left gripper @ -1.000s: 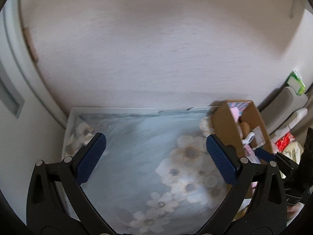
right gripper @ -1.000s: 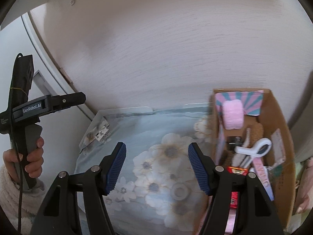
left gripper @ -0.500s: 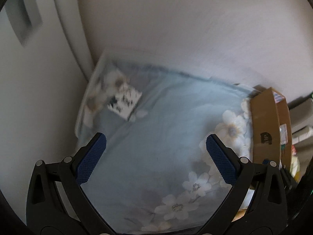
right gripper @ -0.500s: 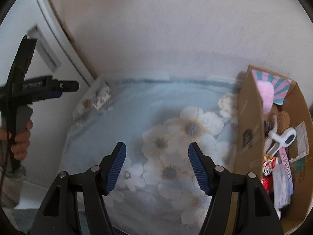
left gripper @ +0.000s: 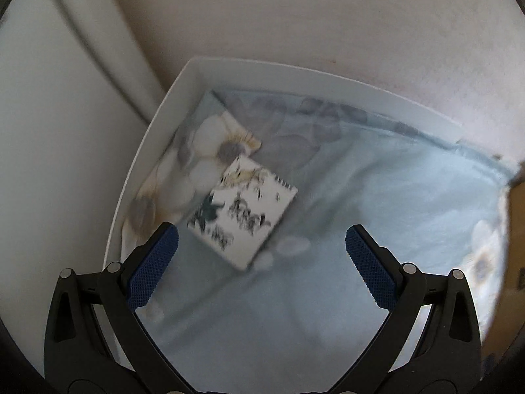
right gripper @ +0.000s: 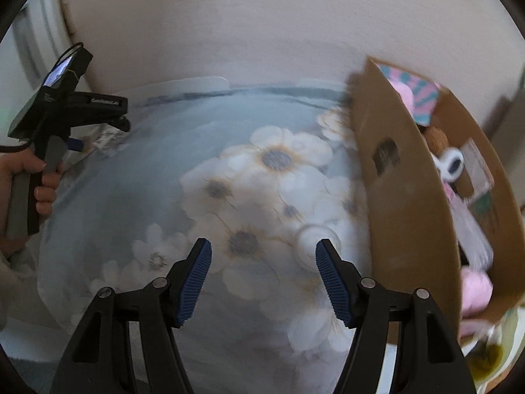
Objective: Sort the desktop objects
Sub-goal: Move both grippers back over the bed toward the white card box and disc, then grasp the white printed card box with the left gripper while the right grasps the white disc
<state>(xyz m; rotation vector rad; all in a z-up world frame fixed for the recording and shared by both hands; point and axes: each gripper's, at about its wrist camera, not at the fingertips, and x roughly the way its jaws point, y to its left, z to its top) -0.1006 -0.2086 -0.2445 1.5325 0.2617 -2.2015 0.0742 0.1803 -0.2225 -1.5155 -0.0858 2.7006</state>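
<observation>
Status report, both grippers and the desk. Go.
Left gripper open, empty, above the printed card on the flowered cloth. Right gripper open, empty, beside the cardboard box of odds and ends. Nothing between left gripper and card.

The left claw hangs spread wide above a white patterned card (blurred print) on the floral cloth.

- The floral cloth over the table's middle lay open, with room to pass.
- A cardboard box stood along the table's right edge, its tall wall blocking that side.
- A small printed card lay near the table's far-left corner, beside the white rim.
- A wall closed off the table's far edge.
</observation>
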